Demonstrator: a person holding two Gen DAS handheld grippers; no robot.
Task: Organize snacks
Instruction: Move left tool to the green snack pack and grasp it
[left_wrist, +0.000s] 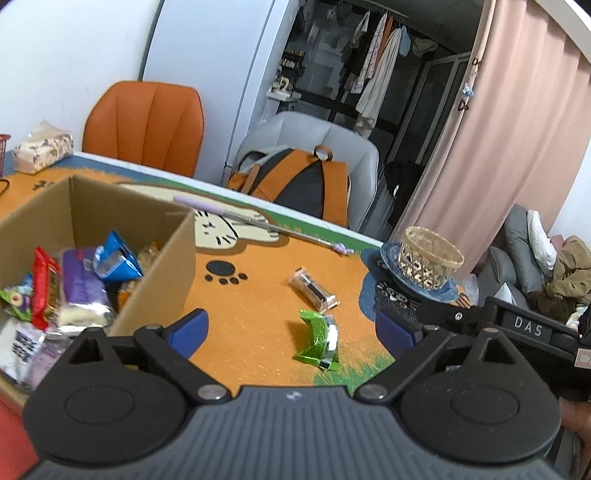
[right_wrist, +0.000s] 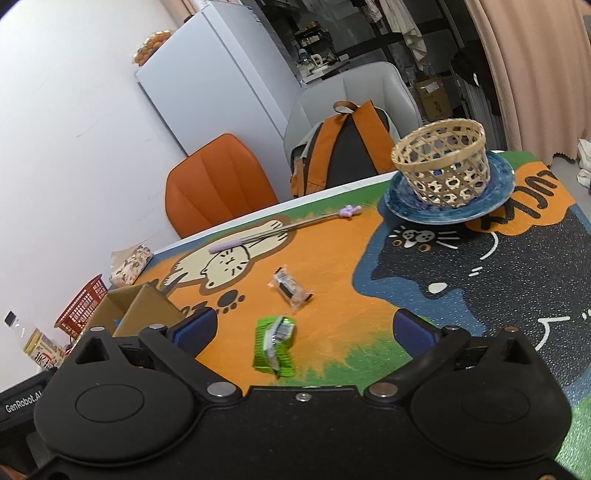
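Green snack packet (right_wrist: 274, 345), judged light and crinkly, is best pinched mid-body; both grippers' jaws are held wide, empty

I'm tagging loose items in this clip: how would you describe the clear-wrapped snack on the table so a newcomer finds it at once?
Start at the open cardboard box full of snacks on the cartoon-cat table mat. On the orange patch beside it lie two loose packets, apart from each other. The clear-wrapped snack is the farther one, near the black paw print: see-through wrapper with a dark bar inside, unlike the bright green packet nearer the cameras.
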